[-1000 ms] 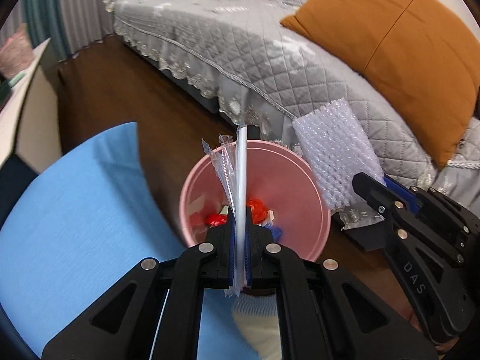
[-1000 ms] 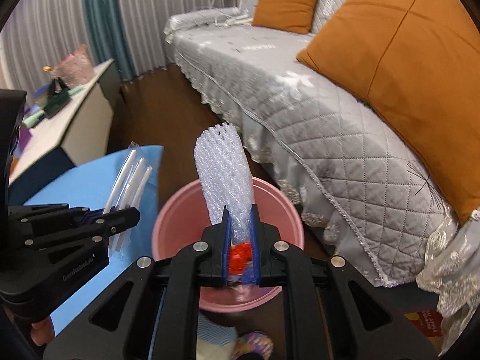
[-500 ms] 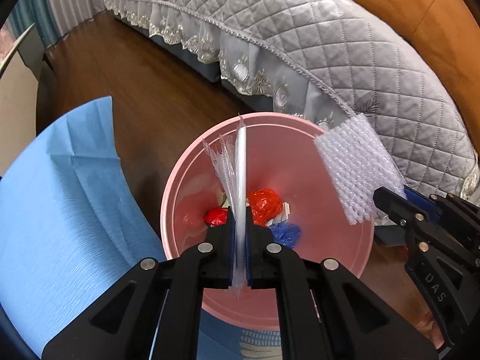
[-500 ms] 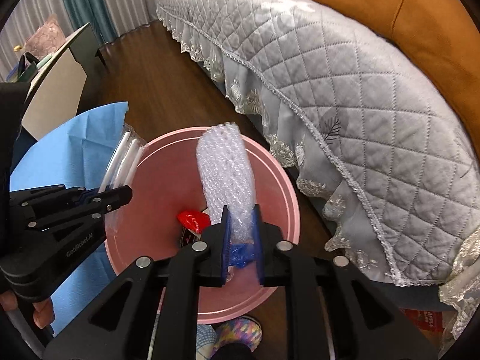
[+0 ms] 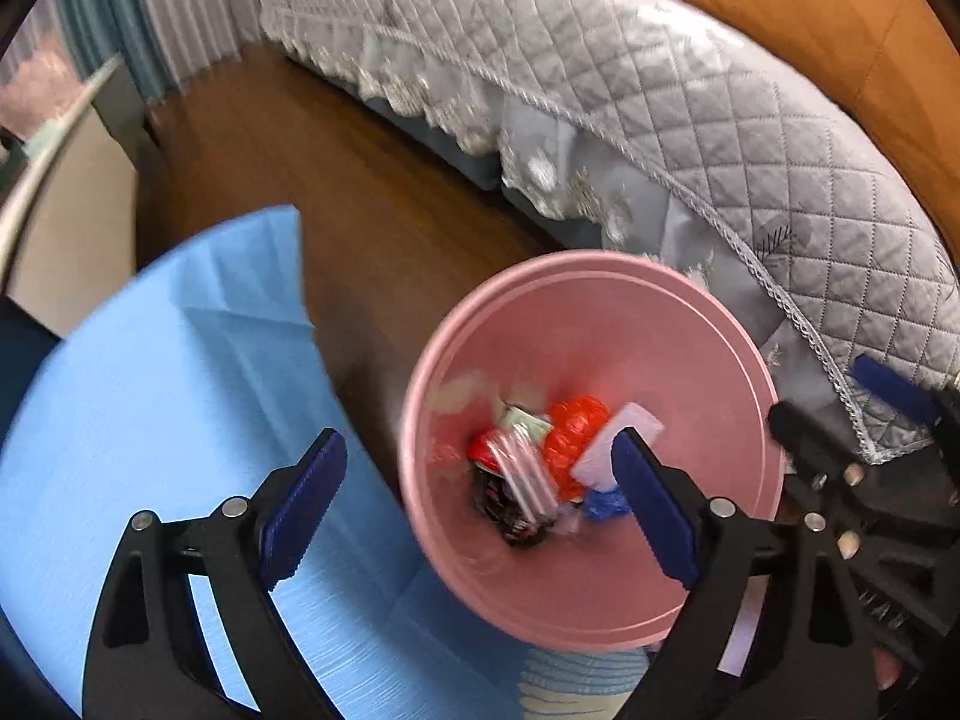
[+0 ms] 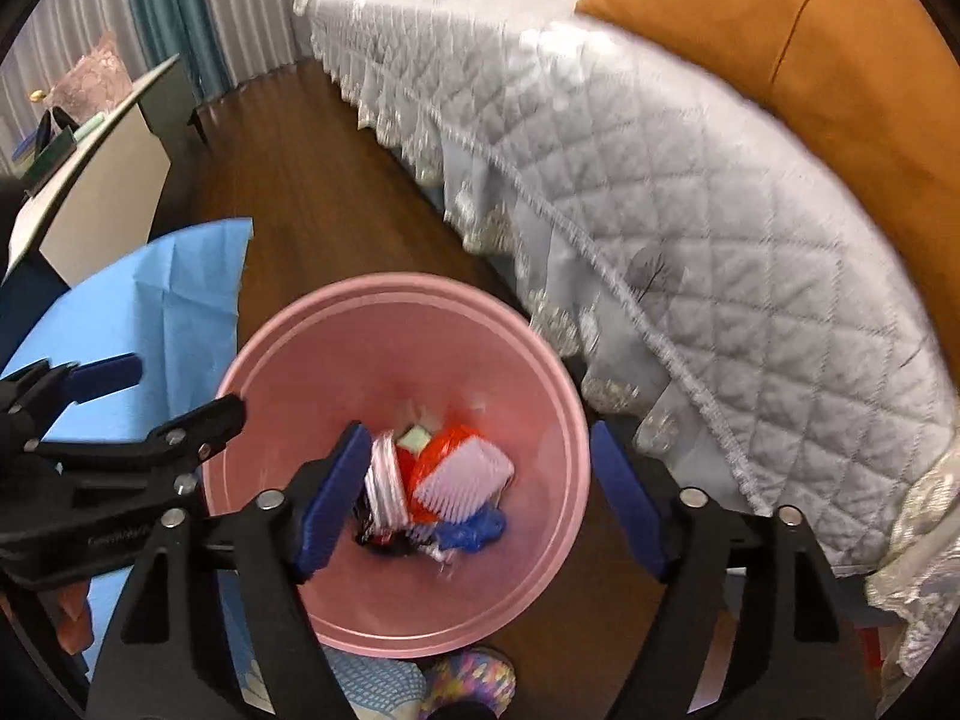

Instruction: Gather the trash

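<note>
Both tongs gape wide and hold nothing: the left gripper [image 5: 474,498] and right gripper [image 6: 477,504] hang over a pink bin [image 6: 540,372]. Inside lie white foam netting [image 6: 465,480], clear straw wrappers [image 6: 387,483] and red plastic [image 5: 570,435]. Lettering on the gripper body is too blurred to read.

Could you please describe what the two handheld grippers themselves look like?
Both the left gripper and the right gripper are black plastic frames with triangular cutouts, silver rivets and ribbed blue finger pads. Pale lettering on one frame is too blurred to read.
</note>
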`<action>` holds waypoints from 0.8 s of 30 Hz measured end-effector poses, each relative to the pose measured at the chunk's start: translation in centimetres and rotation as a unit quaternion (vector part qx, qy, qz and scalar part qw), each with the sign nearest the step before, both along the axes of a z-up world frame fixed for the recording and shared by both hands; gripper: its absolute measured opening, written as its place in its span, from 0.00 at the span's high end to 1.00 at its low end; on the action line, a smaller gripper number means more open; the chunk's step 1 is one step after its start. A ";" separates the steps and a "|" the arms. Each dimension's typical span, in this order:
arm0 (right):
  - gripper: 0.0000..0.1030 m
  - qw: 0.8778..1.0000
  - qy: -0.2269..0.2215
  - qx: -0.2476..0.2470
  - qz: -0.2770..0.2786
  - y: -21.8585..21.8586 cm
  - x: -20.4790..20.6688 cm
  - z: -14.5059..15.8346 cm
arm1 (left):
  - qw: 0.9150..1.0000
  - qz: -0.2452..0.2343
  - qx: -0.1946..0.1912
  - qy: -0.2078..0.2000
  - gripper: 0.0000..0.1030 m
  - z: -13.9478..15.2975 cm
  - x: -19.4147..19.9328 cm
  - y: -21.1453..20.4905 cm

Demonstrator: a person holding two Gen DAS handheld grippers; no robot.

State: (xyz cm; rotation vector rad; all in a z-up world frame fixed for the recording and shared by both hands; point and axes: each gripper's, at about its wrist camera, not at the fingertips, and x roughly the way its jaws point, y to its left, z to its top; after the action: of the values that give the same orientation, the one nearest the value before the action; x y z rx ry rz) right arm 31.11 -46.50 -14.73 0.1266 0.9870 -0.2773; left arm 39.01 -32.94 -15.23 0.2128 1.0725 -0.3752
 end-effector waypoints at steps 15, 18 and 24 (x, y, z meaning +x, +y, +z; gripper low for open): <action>0.05 0.979 -0.191 -0.063 0.033 9.0 -10.8 13.6 | 0.978 0.039 0.015 -0.207 0.07 14.1 -13.9 11.4; 0.05 0.980 -0.187 -0.046 0.039 11.7 -14.2 14.0 | 0.975 0.057 0.034 -0.211 0.07 14.8 -17.6 14.3; 0.05 0.987 -0.136 -0.024 0.076 17.4 -19.8 11.7 | 0.979 0.112 0.037 -0.169 0.07 13.4 -24.2 20.7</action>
State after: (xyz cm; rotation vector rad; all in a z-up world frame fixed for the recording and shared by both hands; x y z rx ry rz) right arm 11.34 -29.15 -2.98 0.0422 0.7138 -0.1384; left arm 14.84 -12.19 -1.82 0.2107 0.7645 -0.0913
